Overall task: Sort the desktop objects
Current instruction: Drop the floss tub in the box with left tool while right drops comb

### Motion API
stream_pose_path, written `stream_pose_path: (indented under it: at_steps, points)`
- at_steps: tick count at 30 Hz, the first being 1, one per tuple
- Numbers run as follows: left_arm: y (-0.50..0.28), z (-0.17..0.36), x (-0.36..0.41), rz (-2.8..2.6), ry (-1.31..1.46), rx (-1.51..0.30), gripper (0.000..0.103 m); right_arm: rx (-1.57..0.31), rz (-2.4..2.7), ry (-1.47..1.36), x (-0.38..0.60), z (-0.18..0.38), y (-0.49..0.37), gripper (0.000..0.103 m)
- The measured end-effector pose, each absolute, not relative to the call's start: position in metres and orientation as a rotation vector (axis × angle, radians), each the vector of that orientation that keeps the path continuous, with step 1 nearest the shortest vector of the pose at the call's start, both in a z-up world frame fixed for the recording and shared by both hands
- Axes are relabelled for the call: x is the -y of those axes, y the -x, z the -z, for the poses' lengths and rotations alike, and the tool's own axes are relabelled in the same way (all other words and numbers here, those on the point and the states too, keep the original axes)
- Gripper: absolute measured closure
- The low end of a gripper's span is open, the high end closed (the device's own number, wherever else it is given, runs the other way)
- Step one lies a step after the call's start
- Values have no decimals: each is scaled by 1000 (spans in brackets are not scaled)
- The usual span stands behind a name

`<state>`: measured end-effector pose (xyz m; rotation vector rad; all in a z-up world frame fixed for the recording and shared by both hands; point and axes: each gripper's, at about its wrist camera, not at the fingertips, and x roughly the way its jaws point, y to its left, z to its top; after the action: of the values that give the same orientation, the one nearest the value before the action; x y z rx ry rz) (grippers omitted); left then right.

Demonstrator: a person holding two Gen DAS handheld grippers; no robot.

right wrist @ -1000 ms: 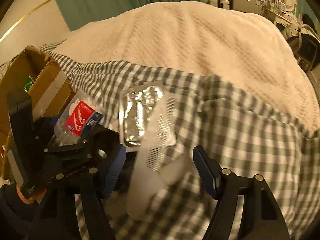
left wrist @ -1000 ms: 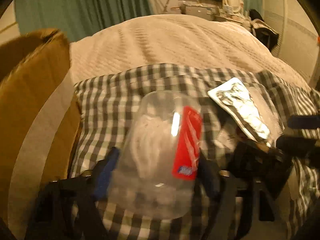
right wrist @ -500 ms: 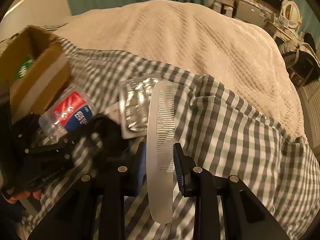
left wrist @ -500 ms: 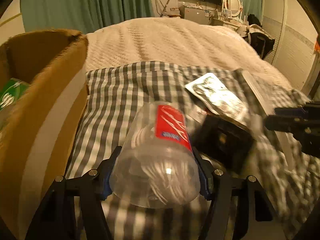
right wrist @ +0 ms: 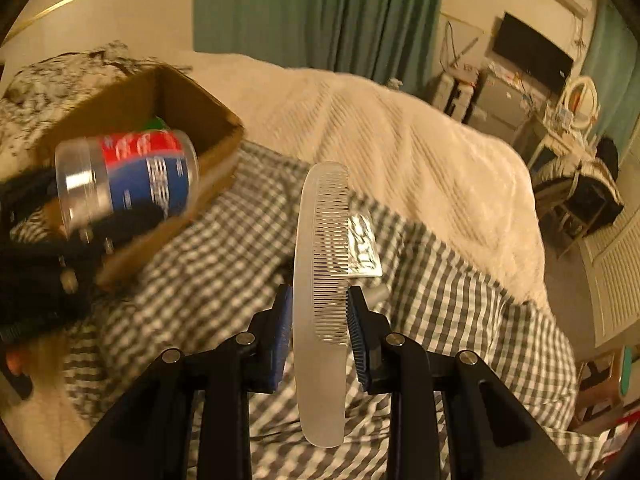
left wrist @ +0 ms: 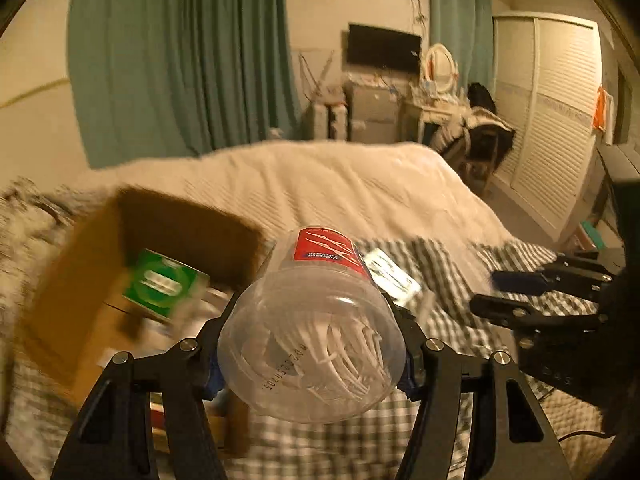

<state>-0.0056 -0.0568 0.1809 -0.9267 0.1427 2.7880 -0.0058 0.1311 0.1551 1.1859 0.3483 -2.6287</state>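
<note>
Left tongs (left wrist: 312, 364) clamp a clear plastic jar (left wrist: 316, 320) with a red label, white picks inside; jar sits centre-low in the left wrist view, held across its wide body, base toward the camera. Right tongs (right wrist: 320, 320) are closed on a frosted comb (right wrist: 320, 300), gripped near its lower half, long end sticking up through frame centre. Both items are lifted clear of the checked cloth (right wrist: 460, 320) on the bed (right wrist: 400, 128). Cardboard box (left wrist: 80, 280) is at mid left in the left wrist view, open, with a green packet (left wrist: 164, 284) inside. A foil blister pack (right wrist: 362, 248) lies on the cloth just behind the comb, not yet picked up.

Risks:
- Jar is smooth and round, held only at two points, so it could slip or roll out if tilted over the box.
- Comb is thin and held off-centre, so it may pivot in the pads.
- Both hands look headed toward one box, so the tongs may collide at the rim.
- Box rests on soft bedding, so a knock could tip it.
</note>
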Motion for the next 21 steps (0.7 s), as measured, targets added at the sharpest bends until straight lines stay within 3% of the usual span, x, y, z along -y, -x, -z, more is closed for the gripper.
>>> stream_pose_path:
  at_steps: [10,13,16,21]
  points:
    - [4,-198,152,-2993,956,-50,39,-175,2530,-1120,-73,-201,24,77]
    - [15,-185,173,-3016,1002,-3,39,-21,2476,-1140,-58,-200,54,77]
    - [21,-171,182,-3047,1028,-41,39,5,2454,-1139,-44,-191,77,77]
    - [32,-144,200,-3053,999,99,39,44,2375,-1153,-17,-170,104,77]
